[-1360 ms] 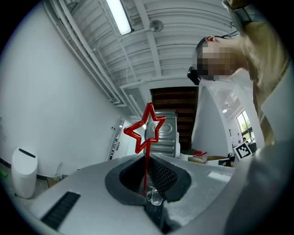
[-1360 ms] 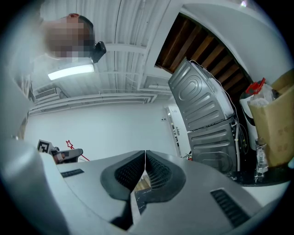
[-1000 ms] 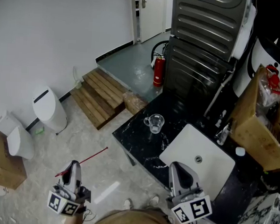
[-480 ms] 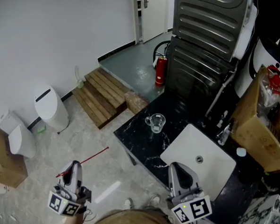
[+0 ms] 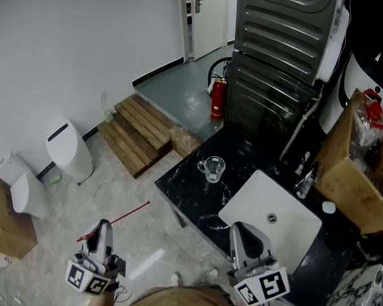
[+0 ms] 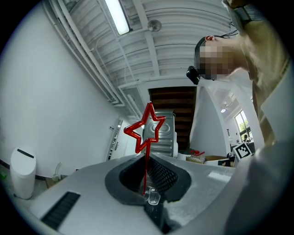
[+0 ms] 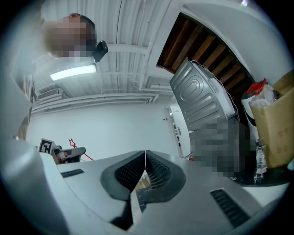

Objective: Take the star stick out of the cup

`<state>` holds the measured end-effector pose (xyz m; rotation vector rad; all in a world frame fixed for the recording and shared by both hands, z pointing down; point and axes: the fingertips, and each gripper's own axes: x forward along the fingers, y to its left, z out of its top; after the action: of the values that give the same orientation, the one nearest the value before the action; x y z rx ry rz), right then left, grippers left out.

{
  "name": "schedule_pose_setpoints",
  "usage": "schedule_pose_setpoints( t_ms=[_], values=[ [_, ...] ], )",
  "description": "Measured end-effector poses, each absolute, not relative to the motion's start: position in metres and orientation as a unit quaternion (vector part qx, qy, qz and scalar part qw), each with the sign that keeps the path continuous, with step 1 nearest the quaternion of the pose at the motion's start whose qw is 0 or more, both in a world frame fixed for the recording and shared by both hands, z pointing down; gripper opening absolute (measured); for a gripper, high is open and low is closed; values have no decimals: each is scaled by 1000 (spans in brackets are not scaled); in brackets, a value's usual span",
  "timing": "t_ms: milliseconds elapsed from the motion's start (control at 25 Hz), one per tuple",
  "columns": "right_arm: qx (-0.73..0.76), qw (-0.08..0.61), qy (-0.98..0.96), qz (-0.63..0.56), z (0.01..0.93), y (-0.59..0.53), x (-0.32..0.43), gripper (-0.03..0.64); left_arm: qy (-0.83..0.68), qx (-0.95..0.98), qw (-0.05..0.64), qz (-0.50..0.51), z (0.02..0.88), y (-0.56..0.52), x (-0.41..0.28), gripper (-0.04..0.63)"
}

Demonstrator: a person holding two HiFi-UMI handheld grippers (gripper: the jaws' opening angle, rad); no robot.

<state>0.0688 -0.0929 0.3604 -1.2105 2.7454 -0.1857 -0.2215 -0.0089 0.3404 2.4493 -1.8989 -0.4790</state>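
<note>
The left tongs (image 6: 147,157) were clamped on the stick (image 6: 146,172) — a thin, glossy red rod ending in an open five-point star outline. In the left gripper view its shaft stood almost upright between the dark ribbed pads (image 6: 161,174), star uppermost. In the head view it ran as a slanted line over the pale floor (image 5: 111,189). The cup (image 5: 212,168), clear glass with a handle, sat on the black marbled counter (image 5: 180,184), well apart from the stick. The right tongs (image 7: 145,153) were closed — nothing in them.
</note>
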Motion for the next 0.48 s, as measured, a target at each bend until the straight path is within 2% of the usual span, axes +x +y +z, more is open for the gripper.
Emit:
schedule_pose_setpoints(
  t_ms=[480],
  values=[
    [-395,66,914,-58,359,-92,63,2,-606,781,2,-152,340,-7,-223,12]
  ],
)
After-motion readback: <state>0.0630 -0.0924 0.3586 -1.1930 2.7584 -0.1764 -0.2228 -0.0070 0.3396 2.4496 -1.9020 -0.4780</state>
